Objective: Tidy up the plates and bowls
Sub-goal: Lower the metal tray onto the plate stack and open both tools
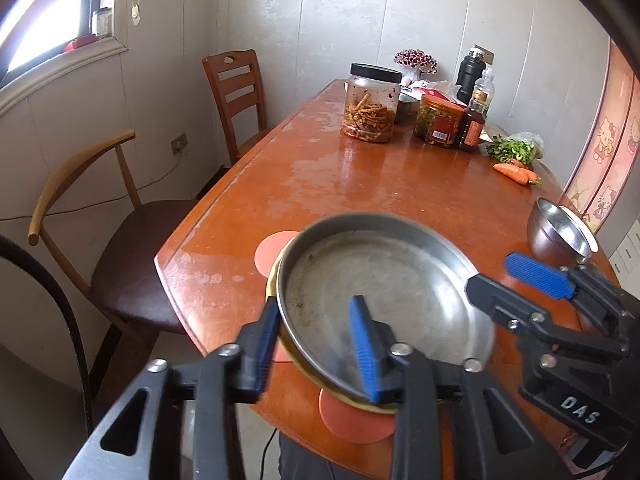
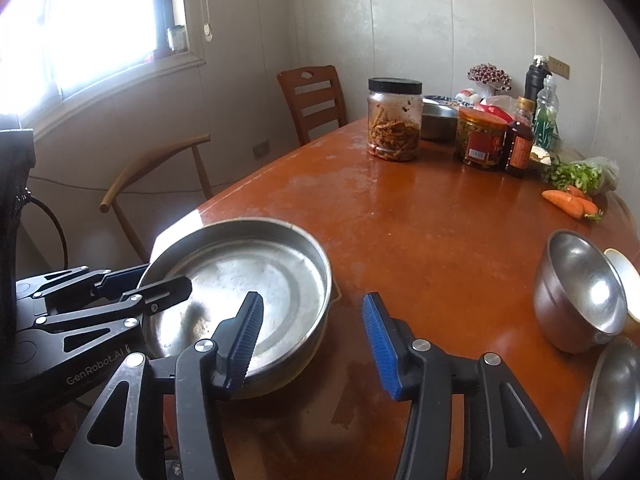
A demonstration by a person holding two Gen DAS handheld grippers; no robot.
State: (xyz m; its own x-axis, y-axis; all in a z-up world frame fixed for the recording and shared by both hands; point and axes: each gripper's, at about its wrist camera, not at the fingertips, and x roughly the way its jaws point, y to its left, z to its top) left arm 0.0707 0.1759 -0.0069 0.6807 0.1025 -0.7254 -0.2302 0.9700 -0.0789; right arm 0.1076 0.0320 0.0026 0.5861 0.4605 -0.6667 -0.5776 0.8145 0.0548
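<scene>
One round, shallow steel plate [image 1: 384, 292], scuffed and stained, is seen nested on a yellow-rimmed dish [image 1: 280, 344] at the surface's [image 1: 360, 184] near edge. Its rim is straddled by the released jaws of the left gripper [image 1: 316, 344]; the right gripper [image 2: 316, 344] is likewise released, at three o'clock. Two steel bowls [image 2: 580, 300] are counted farther right.

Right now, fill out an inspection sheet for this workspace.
Surface: worn orange-brown wooden table, round orange mats under the dishes.
Job's things: shallow steel plate stacked on a yellow-rimmed dish; tilted steel bowl at right; another steel bowl nearer.
Clutter: black-lidded pickle jar, sauce bottles, carrots, greens.
Grippers: left gripper open, straddling the plate rim; right gripper open, empty.
Cables: black cable at left.
Surroundings: wooden chairs, window.
</scene>
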